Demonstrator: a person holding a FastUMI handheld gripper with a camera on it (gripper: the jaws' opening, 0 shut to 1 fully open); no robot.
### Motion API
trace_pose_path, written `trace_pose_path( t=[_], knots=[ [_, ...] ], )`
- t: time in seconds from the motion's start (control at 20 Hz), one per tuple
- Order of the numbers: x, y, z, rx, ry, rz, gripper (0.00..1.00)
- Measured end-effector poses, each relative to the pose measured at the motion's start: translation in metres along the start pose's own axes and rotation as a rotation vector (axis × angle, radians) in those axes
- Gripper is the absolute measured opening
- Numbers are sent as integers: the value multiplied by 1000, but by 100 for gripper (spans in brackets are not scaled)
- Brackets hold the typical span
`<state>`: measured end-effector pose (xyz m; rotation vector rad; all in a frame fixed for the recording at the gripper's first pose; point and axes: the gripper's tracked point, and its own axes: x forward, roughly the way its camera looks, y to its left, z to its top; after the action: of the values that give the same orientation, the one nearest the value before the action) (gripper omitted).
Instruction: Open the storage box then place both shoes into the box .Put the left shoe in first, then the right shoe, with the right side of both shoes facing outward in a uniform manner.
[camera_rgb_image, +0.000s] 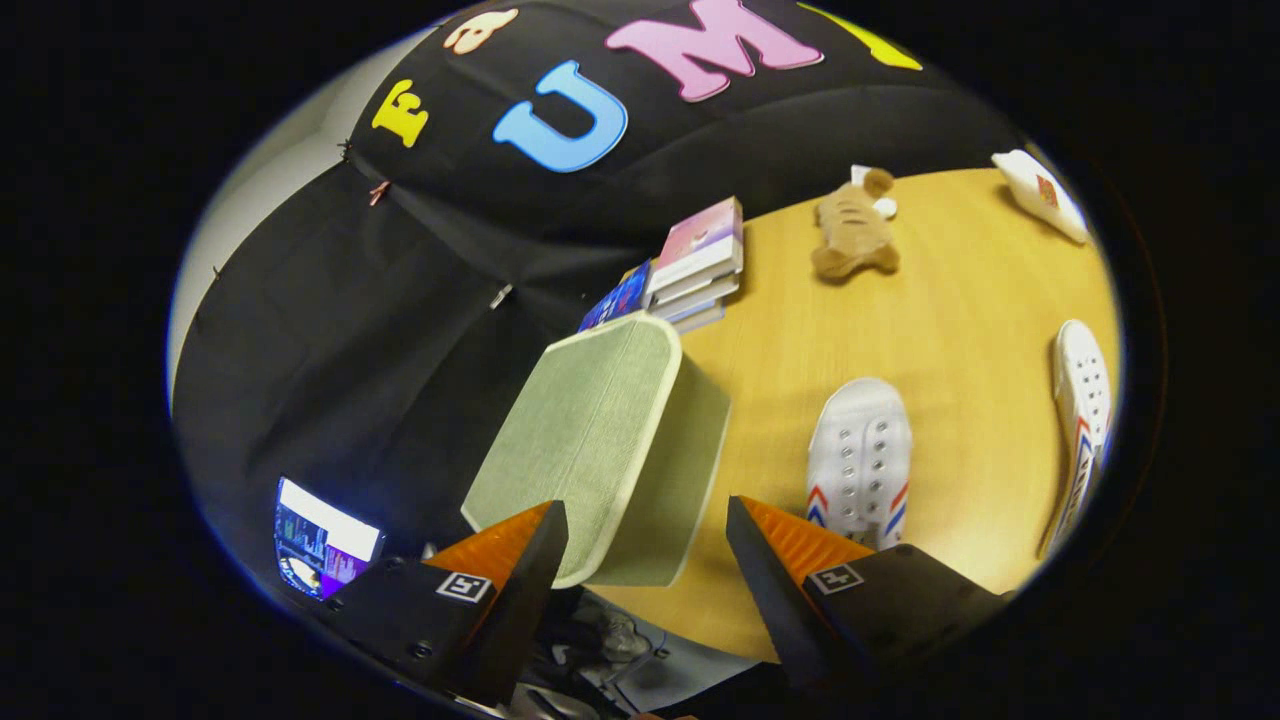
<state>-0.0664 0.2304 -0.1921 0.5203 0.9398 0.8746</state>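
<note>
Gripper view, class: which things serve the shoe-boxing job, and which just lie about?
Job: green storage box, lid closed, just ahead of the open gripper; nearer white shoe; farther white shoe.
Lying about: book stack; plush toy; white packet.

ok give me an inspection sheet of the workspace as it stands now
surface: wooden table.
job's things: green storage box, lid on, just ahead of the fingers; white shoe beside it; second white shoe further out.
clutter: stack of books behind the box; plush toy; white packet.
grippers: gripper open, holding nothing.
cables: nothing seen.
surroundings: black cloth wall; lit screen.
</note>
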Motion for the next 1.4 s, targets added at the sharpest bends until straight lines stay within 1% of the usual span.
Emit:
trace_pose_path(
  t=[0.15, 0.25, 0.45, 0.6, 0.65, 0.7, 0.75, 0.85, 0.9, 0.95, 1.0, 1.05, 1.1, 1.15, 1.25, 1.3, 1.4],
  knots=[
    [17, 11, -21, 22, 92, 84, 98],
    [26, 20, -31, 58, 135, 132, 98],
    [43, 37, -37, 175, 178, 220, 98],
    [43, 52, -37, 212, 203, 285, 96],
    [46, 52, -36, 222, 204, 285, 89],
    [45, 52, -35, 234, 217, 292, 78],
    [43, 54, -39, 246, 241, 299, 74],
    [42, 54, -38, 273, 251, 295, 48],
    [40, 53, -37, 279, 256, 291, 48],
    [39, 51, -35, 292, 243, 278, 32],
    [39, 54, -31, 305, 240, 276, 24],
    [36, 62, -30, 318, 244, 294, 16],
    [36, 67, -30, 316, 255, 301, 12],
    [38, 68, -28, 309, 249, 296, 6],
    [40, 70, -28, 281, 256, 275, 6],
    [48, 75, -32, 279, 249, 261, 6],
    [42, 82, -21, 282, 255, 259, 5]
  ],
)
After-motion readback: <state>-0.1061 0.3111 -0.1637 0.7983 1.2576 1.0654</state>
